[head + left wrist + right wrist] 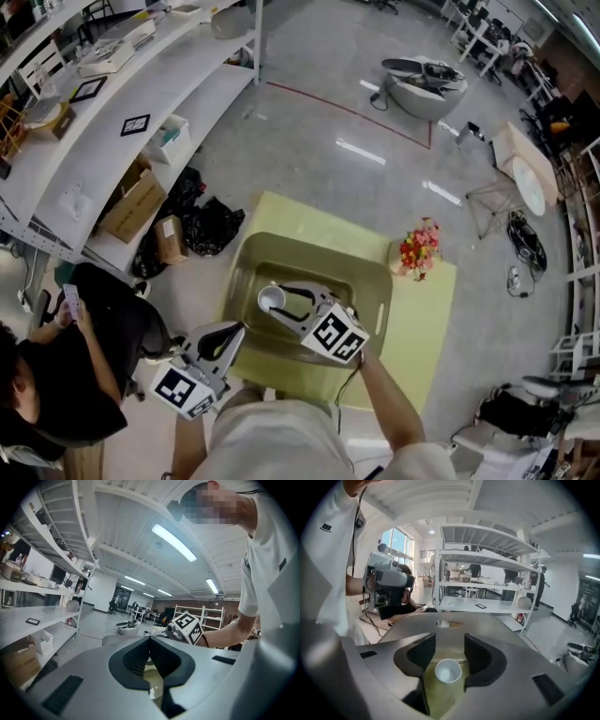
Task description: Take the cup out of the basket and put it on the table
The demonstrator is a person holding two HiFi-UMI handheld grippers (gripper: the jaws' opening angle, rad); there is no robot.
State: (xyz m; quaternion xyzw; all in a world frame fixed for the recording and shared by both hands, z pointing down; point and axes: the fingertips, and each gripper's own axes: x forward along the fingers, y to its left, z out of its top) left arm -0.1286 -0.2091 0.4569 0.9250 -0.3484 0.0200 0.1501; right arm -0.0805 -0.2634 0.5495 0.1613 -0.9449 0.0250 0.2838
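A white cup (271, 299) stands upright, mouth up, in the left part of an olive-green basket (309, 246) on the yellow-green table (427, 319). My right gripper (289, 307) reaches into the basket from the near right, its tips just beside the cup. In the right gripper view the cup (448, 671) sits on the basket floor below and just beyond the right gripper (449, 652), whose jaws stand apart without touching it. My left gripper (236, 330) hovers at the basket's near left corner. In its own view the left gripper (150, 641) is shut and empty.
A bunch of red and yellow flowers (419, 248) lies at the table's far right. White shelving (112, 112), cardboard boxes (131, 202) and black bags (211, 225) line the left. A seated person (84, 347) holds a phone close to the table's left side.
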